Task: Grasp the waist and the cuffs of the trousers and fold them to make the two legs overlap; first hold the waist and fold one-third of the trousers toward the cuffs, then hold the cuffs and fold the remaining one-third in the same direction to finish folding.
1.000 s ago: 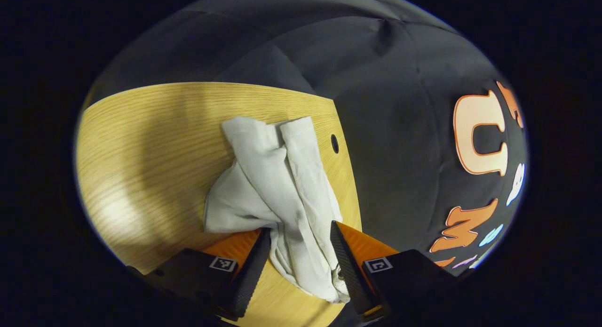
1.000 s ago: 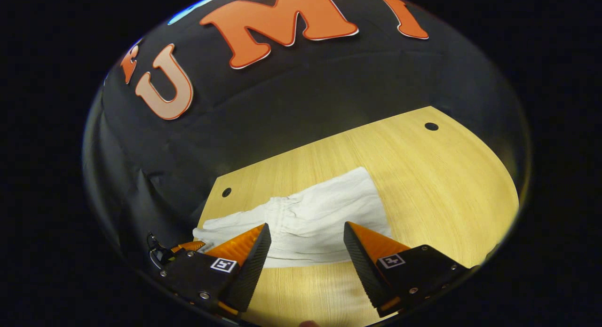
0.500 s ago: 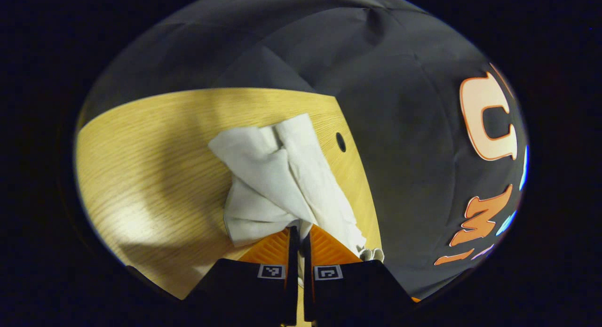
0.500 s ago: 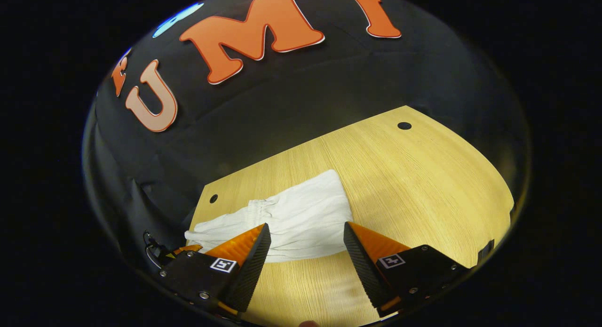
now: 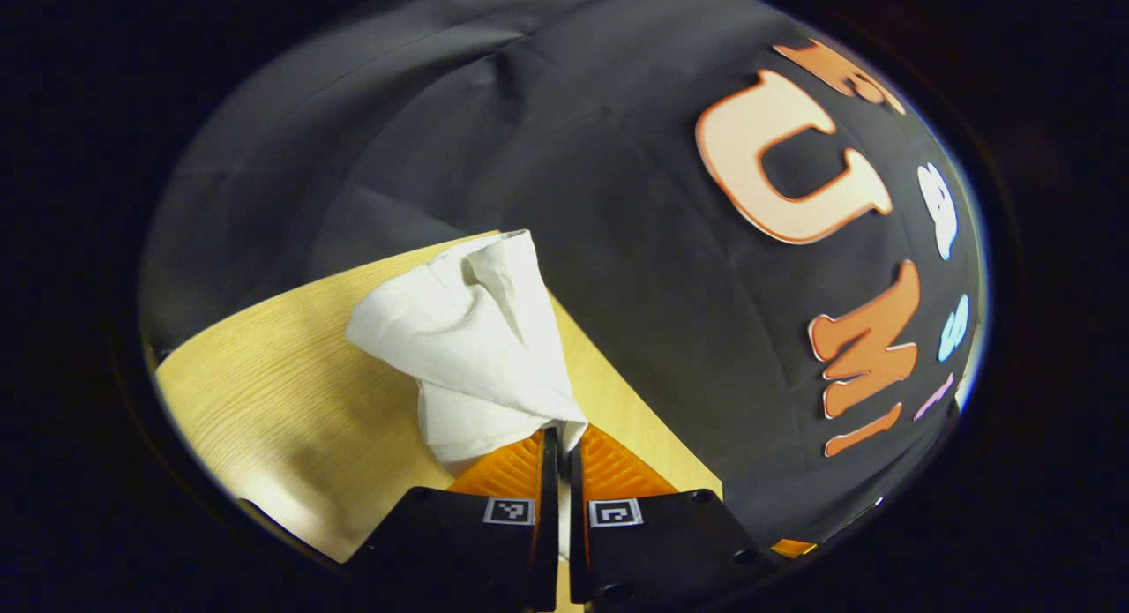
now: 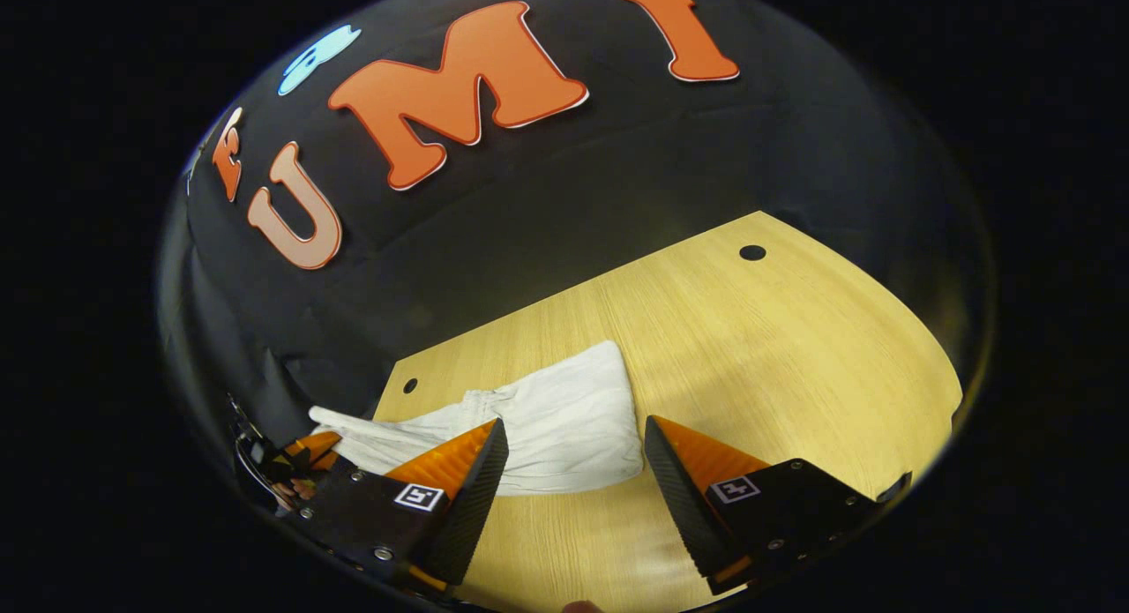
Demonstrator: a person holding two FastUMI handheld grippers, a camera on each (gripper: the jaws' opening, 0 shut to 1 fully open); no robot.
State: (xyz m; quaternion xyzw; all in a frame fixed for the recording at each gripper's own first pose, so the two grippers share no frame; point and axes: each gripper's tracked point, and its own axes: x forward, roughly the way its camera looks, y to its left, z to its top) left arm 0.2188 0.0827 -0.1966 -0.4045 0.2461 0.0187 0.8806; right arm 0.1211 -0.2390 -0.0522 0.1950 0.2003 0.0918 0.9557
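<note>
White trousers run away from my left gripper, which is shut on their near end; the cloth rises bunched from the jaws toward the table's far edge. In the right gripper view the trousers lie across the wooden table, their gathered part near the middle and one end lifted at the left, where the other gripper holds it. My right gripper hovers open just in front of the trousers' near edge, nothing between its fingers.
The table has small round holes near its corners. Black cloth wall stands close behind the table's far edge. Bare wood stretches to the right of the trousers in the right gripper view.
My left gripper closed on the trousers' end, then lifted and tilted upward, pulling the cloth up. The right gripper stayed open while its view shifted a little and the trousers slid left.
</note>
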